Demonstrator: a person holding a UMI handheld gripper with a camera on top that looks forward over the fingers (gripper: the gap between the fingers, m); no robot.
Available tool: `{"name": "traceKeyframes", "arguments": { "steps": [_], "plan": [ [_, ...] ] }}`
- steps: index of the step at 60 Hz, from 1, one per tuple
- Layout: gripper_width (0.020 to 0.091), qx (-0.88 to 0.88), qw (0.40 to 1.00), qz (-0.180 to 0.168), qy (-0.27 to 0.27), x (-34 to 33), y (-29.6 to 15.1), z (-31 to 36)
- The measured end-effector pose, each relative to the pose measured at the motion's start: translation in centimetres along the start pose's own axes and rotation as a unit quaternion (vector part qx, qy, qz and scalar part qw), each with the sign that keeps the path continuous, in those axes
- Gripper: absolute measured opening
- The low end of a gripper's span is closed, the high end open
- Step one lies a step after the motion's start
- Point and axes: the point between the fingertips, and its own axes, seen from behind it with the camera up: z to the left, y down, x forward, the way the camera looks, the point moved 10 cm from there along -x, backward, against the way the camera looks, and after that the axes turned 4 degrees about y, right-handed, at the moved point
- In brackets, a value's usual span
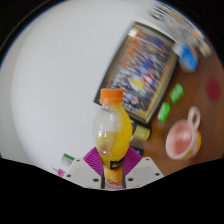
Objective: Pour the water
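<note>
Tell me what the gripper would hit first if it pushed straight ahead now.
The bottle of orange liquid: it already stands upright between the fingers of the gripper. Beyond it lies bare white table; whether both pads press it is unclear.

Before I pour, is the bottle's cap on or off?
On. The bottle, upright in the gripper, has its orange cap on top. The pink cup stands nearby.
</note>
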Motion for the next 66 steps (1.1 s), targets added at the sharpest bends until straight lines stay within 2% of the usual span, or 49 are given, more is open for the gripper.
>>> {"name": "traceKeyframes", "arguments": {
  "steps": [8,17,24,30,44,48,54,60,63,66],
  "plan": [
    [0.0226,-0.222,0.973,-0.056,0.014,-2.9,-5.8,1.0],
    [0.0225,-0.384,0.912,-0.109,0.092,-4.9,-11.9,-2.8],
    [0.0225,-0.458,0.865,-0.113,0.17,-4.9,-16.0,-9.6],
    [0.0225,-0.476,0.845,-0.095,0.225,-4.3,-17.8,-15.0],
    [0.0241,-0.482,0.832,-0.063,0.267,-3.9,-17.5,-24.0],
    [0.0238,-0.477,0.835,-0.084,0.26,-4.2,-17.3,-24.3],
    [0.0296,-0.477,0.835,-0.091,0.258,-4.1,-17.3,-24.3],
    [0.0427,-0.471,0.837,-0.081,0.265,-4.0,-17.5,-24.3],
    [0.0529,-0.466,0.837,-0.066,0.28,-4.2,-17.4,-24.5],
    [0.0734,-0.46,0.836,-0.048,0.295,-4.5,-17.1,-24.4]
  ]
}}
